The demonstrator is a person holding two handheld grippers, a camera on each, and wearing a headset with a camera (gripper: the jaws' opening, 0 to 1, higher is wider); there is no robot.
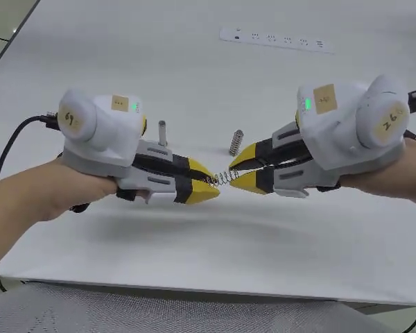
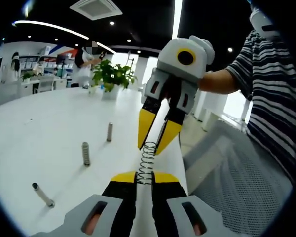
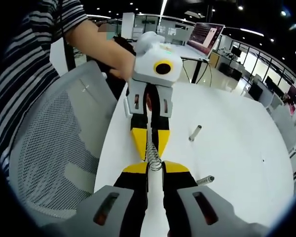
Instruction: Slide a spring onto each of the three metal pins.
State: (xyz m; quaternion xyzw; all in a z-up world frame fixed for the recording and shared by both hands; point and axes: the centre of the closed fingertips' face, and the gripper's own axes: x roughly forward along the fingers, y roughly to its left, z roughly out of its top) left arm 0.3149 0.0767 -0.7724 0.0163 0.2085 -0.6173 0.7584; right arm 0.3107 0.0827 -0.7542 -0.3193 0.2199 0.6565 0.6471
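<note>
A short steel spring (image 1: 223, 178) hangs in the air between my two grippers, above the white table (image 1: 194, 69). My left gripper (image 1: 213, 185) is shut on one end of the spring (image 2: 146, 160). My right gripper (image 1: 230, 173) faces it tip to tip, jaws a little apart around the spring's other end (image 3: 154, 160). Behind them stand a bare metal pin (image 1: 162, 132) and a pin wearing a spring (image 1: 236, 142). The left gripper view shows a bare pin (image 2: 42, 194), the sprung pin (image 2: 86, 153) and a farther pin (image 2: 109, 132) whose surface I cannot make out.
A white power strip (image 1: 276, 39) lies at the table's far side. A black cable (image 1: 14, 139) trails off the left edge. A mesh chair (image 3: 54, 163) stands at the near edge, and a potted plant (image 2: 111, 76) sits at the table's far end.
</note>
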